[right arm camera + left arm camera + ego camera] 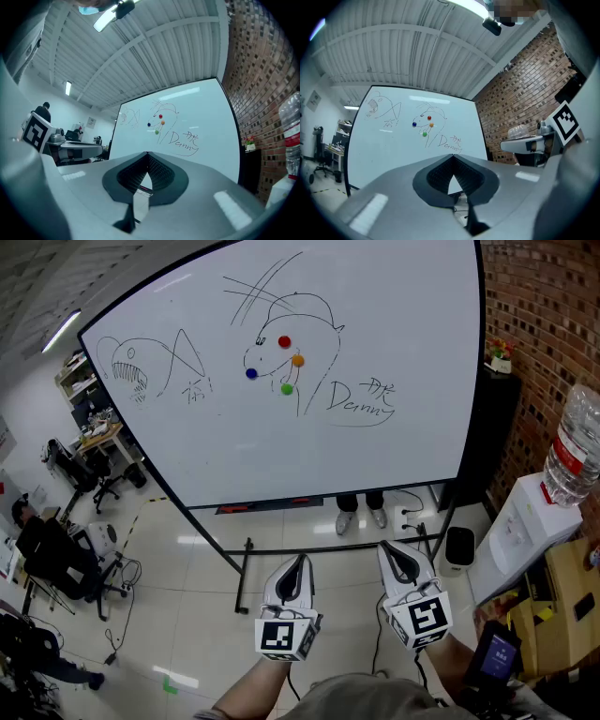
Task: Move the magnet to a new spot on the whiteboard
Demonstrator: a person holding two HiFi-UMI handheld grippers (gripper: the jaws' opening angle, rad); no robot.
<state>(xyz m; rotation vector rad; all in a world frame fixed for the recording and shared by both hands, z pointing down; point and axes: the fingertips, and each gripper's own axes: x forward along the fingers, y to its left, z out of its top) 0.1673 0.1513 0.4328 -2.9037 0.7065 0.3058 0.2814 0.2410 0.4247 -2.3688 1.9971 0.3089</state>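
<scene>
Both pairs of jaws are clenched tip to tip on nothing. In its own view the left gripper [452,157] shows dark ribbed pads meeting at a point, and the right gripper [147,153] shows the same. In the head view the two are held low, side by side, aimed at the whiteboard [394,437] and well apart from it. The cube on each carries a black-and-white square marker.

On the upper middle of the board, four round pieces cluster on a sketched animal head: a red magnet [284,341], an orange magnet [297,360] just below it, a blue magnet [251,373] to the left, and a green magnet [287,388] lowest. Right of the green one, handwriting [361,399] reads roughly "Denny", with small characters above it that I cannot read. At the board's left is a toothy fish sketch [141,367], again with unreadable characters beside it.

By the brick wall [539,324] on the right stands a water bottle [574,451] with a red label, its print too small to read.
</scene>
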